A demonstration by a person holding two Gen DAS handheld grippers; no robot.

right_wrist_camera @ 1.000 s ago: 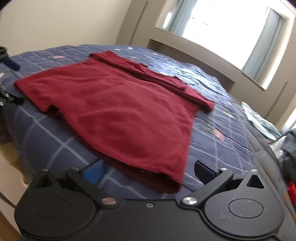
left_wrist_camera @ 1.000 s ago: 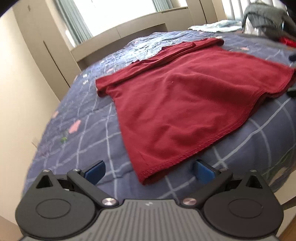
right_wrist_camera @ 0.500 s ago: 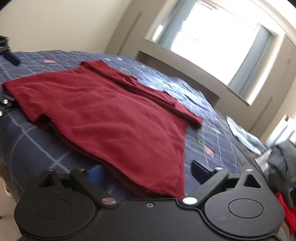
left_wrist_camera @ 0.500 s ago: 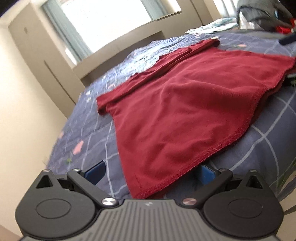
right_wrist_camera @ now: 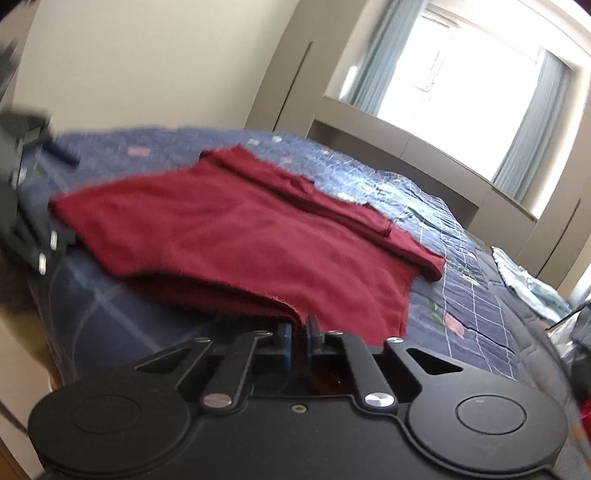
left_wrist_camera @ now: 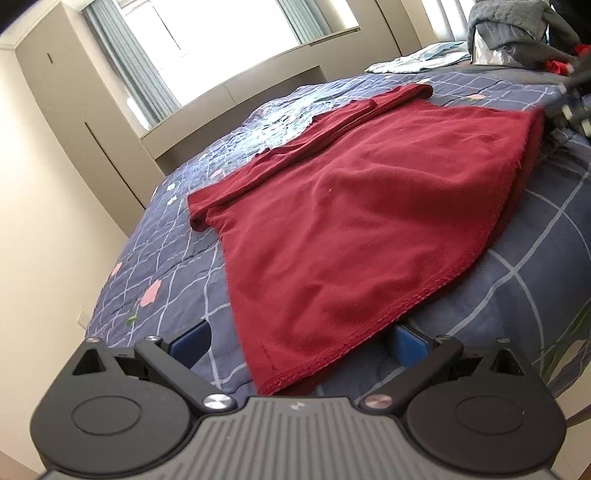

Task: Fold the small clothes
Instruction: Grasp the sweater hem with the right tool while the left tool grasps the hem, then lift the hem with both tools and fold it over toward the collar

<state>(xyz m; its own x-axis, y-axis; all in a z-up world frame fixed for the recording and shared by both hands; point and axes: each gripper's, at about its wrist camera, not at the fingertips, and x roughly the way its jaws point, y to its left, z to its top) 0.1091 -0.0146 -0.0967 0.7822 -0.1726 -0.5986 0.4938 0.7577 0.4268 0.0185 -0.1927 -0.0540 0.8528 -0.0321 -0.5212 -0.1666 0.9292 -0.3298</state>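
A dark red shirt (left_wrist_camera: 369, 221) lies flat on the bed, sleeves folded in, its hem toward me. In the left wrist view my left gripper (left_wrist_camera: 301, 341) stands open, its blue pads (left_wrist_camera: 192, 341) on either side of the near hem corner, not pressing it. In the right wrist view my right gripper (right_wrist_camera: 299, 336) is closing; its blue pads (right_wrist_camera: 285, 341) pinch the hem of the red shirt (right_wrist_camera: 240, 236) at the opposite corner, with layers of cloth between them. The right gripper (left_wrist_camera: 569, 107) shows blurred at the far right of the left view.
The bed has a navy checked quilt (left_wrist_camera: 166, 266) with pink flowers. A grey garment pile (left_wrist_camera: 517, 33) and a pale blue cloth (left_wrist_camera: 417, 61) lie at the far end. A beige headboard ledge (left_wrist_camera: 236, 92), wardrobe and bright window stand behind. The left gripper (right_wrist_camera: 33, 236) shows blurred at the bed's edge.
My right gripper's jaws went from wide open to closed on the shirt's hem, and it moved in and up slightly. The left gripper stayed open, sliding closer around its hem corner.
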